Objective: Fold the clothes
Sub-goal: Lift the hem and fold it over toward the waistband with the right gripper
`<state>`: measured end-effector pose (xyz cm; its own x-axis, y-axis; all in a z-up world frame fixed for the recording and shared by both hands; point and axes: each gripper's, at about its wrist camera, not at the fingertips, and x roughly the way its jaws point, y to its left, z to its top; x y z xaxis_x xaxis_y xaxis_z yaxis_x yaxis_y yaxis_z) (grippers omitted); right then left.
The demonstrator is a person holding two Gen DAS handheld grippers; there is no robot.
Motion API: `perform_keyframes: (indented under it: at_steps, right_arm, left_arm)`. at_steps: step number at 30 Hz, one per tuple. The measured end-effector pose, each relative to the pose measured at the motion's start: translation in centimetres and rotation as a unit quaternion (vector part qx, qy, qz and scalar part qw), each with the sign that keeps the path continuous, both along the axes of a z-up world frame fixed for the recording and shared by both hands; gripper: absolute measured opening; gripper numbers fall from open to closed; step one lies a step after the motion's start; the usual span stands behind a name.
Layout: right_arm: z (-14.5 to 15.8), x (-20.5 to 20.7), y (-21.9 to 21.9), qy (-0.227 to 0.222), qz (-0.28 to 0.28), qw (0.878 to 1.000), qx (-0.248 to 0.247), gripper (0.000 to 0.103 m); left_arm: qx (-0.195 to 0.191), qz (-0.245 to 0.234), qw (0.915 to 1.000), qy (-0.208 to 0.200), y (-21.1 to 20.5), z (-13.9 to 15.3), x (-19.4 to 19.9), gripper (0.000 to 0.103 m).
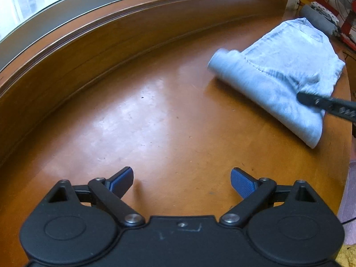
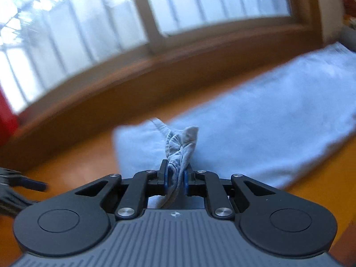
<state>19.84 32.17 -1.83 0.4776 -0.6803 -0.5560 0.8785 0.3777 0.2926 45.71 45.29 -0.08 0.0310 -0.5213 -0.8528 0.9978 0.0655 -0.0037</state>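
Note:
A pair of light blue jeans (image 1: 282,66) lies folded on the orange wooden table (image 1: 155,122) at the far right, its near fold curling over. My left gripper (image 1: 182,179) is open and empty, low over bare table, well left of the jeans. My right gripper (image 2: 175,178) is shut on a bunched edge of the jeans (image 2: 255,122) and holds it up off the table. In the left wrist view the right gripper's fingers (image 1: 311,99) reach in from the right edge onto the fold. The left gripper's finger (image 2: 31,183) shows blurred at the left of the right wrist view.
A raised wooden sill (image 1: 111,37) and window (image 2: 89,22) run along the table's far side. The table's curved right edge (image 1: 343,155) is close to the jeans. A fan (image 1: 347,6) and clutter stand beyond the far right corner.

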Motion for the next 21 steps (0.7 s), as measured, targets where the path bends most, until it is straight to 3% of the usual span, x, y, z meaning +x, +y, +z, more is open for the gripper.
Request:
perform_keyframes:
  at_steps: [5, 7, 9, 11, 13, 17, 21]
  right_arm:
    - [-0.9, -0.1, -0.1, 0.013, -0.001, 1.0, 0.013, 0.021]
    - [-0.8, 0.4, 0.0, 0.028, 0.006, 1.0, 0.007, 0.036]
    - [-0.8, 0.8, 0.5, 0.065, -0.011, 0.998, -0.016, 0.043]
    - [-0.3, 0.7, 1.4, 0.089, -0.033, 0.994, -0.052, 0.043]
    - [0.4, 0.2, 1.8, 0.086, -0.032, 0.994, -0.064, 0.043]
    - [0.5, -0.1, 0.4, 0.101, -0.022, 0.994, -0.045, 0.048]
    - [-0.4, 0.4, -1.0, 0.134, -0.028, 0.99, 0.009, 0.05]
  left_arm:
    - [-0.005, -0.021, 0.9997, -0.014, -0.8, 0.5, -0.7, 0.094]
    - [-0.018, -0.04, 0.9987, -0.027, -1.7, 1.2, -1.5, 0.094]
    - [-0.035, -0.064, 0.9966, -0.039, -2.8, 2.0, -2.6, 0.094]
    - [-0.049, -0.092, 0.9933, -0.049, -4.1, 2.6, -3.8, 0.094]
    - [-0.057, -0.112, 0.9905, -0.056, -5.4, 3.0, -4.9, 0.094]
    - [-0.054, -0.135, 0.9877, -0.057, -7.5, 2.9, -6.9, 0.094]
    - [-0.043, -0.155, 0.9846, -0.068, -8.7, 2.1, -8.5, 0.094]
